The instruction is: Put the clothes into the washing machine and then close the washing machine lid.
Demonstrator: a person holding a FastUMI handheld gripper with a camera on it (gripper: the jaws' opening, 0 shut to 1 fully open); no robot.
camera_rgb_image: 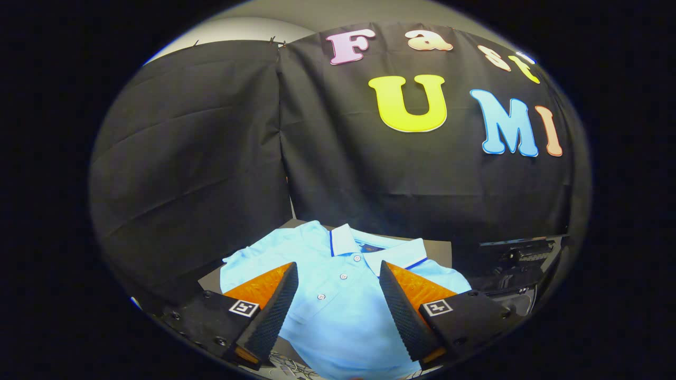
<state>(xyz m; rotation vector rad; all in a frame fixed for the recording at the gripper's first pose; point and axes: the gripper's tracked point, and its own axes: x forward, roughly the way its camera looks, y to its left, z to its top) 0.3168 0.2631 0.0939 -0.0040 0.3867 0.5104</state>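
Observation:
A light blue polo shirt (338,295) with a white collar and small buttons lies flat on a dark surface (438,248), its collar pointing away from me. My gripper (338,272) hovers over the shirt's chest, fingers wide apart, with the button placket showing in the gap between them. Nothing is pressed between the fingers. To the right of the shirt, a dark machine part (520,264) with a raised dark lid stands beside the right finger; I take it for the washing machine, though little of it shows.
The black cloth wall (211,158) hangs close behind the shirt and wraps round on the left. A pale wall (248,26) rises above the cloth.

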